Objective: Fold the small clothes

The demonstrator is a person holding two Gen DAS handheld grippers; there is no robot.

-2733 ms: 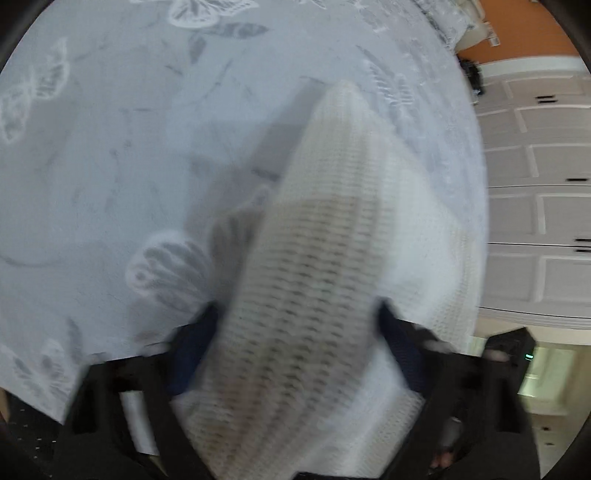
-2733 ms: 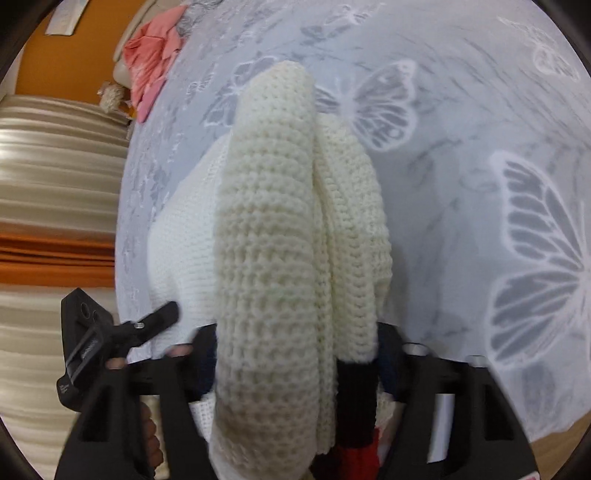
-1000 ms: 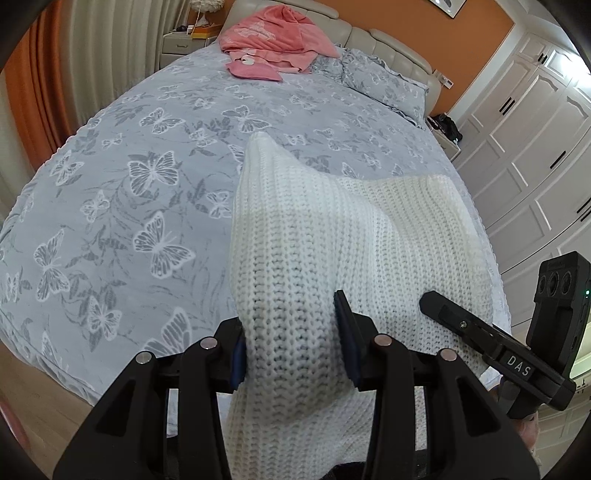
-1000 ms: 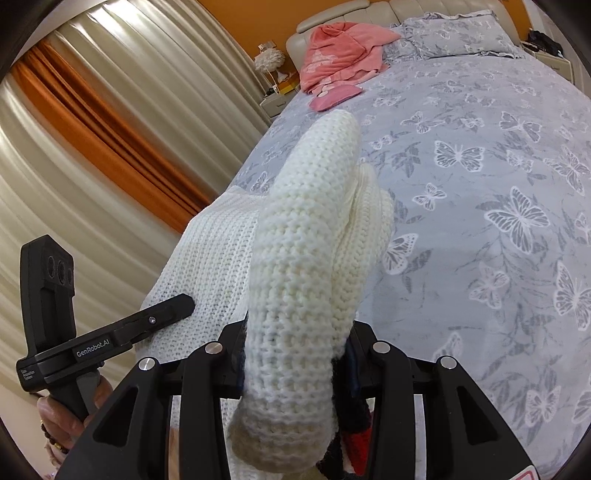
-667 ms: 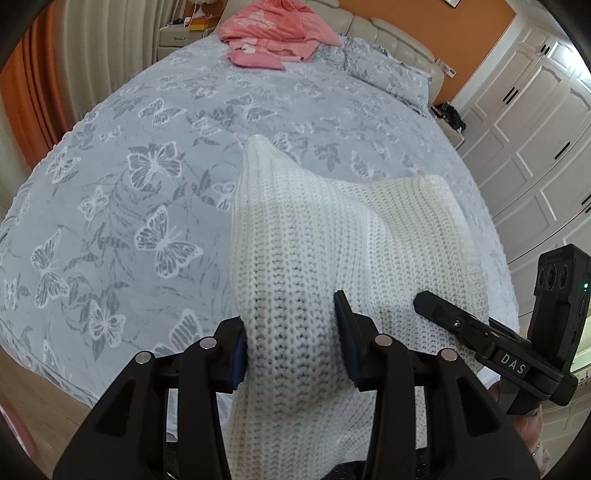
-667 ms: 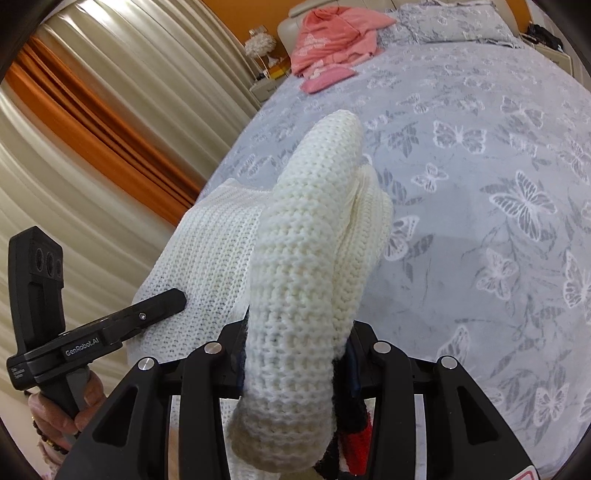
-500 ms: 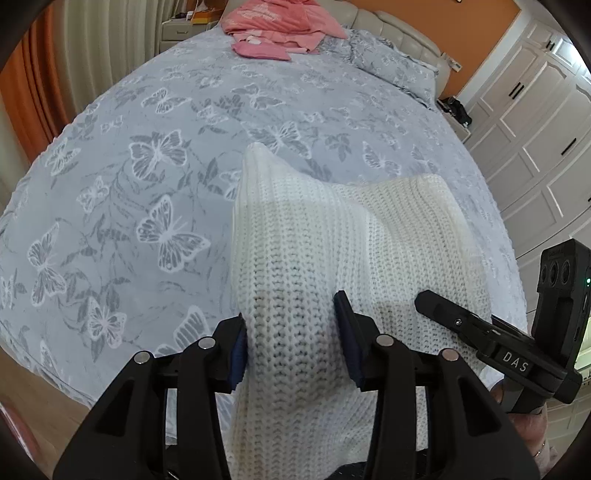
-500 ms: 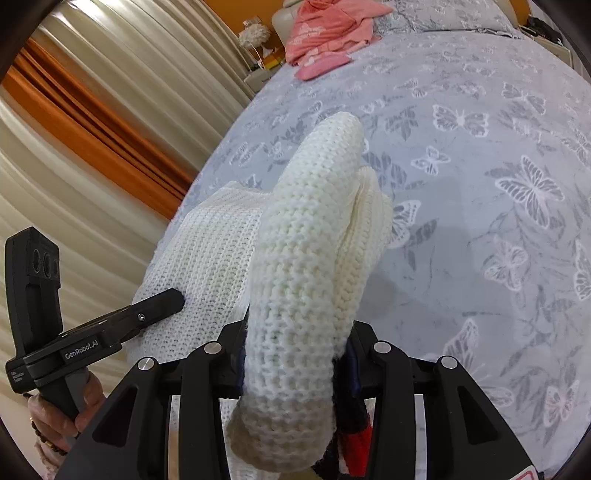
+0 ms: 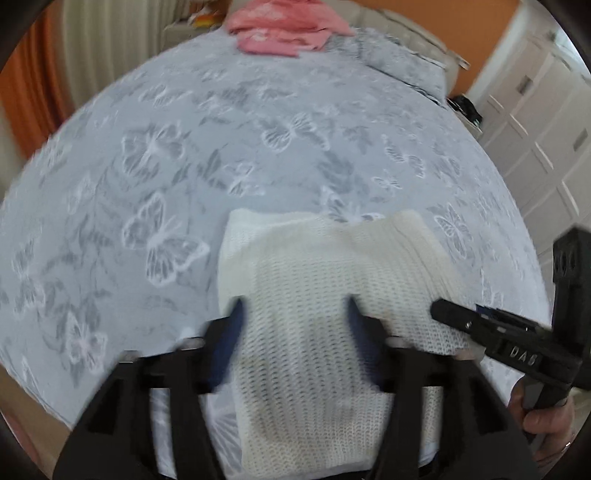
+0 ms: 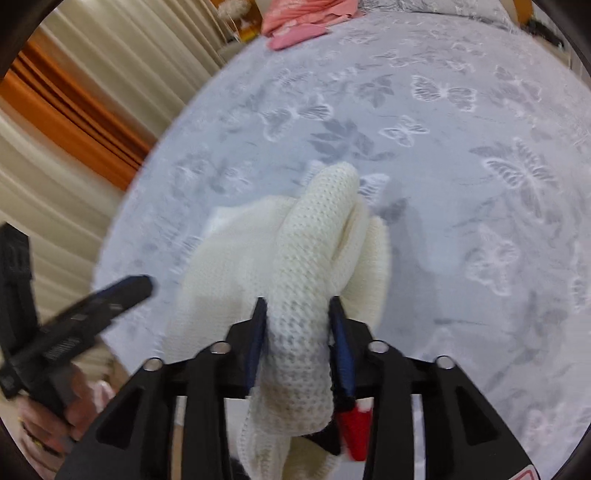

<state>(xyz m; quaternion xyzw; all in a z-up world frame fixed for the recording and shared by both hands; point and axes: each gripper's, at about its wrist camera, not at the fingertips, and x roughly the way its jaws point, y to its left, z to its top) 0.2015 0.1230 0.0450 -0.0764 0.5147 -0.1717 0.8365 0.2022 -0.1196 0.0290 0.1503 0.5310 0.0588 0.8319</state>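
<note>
Now both claws carry a cream knitted sweater [image 9: 332, 295] over the near edge of the bed [image 9: 184, 147], whose grey cover is printed with butterflies. The left claw [image 9: 295, 332] is pressed onto a wide band of the knit that runs between its blue pads, and the right claw [image 10: 297, 332] pinches a thick rolled bunch of the same sweater, with something red and black showing just below its grip. The far edge of the sweater appears to touch or nearly touch the cover, while the gripped end is lifted. A heap of pink clothes [image 9: 284, 33] lies well apart at the head of the bed. By my reading, the step in hand is laying the sweater out or bringing one end over for a fold. The next move calls for lowering both claws together, keeping the cloth taut between them so that the edges land square without bunching.
</note>
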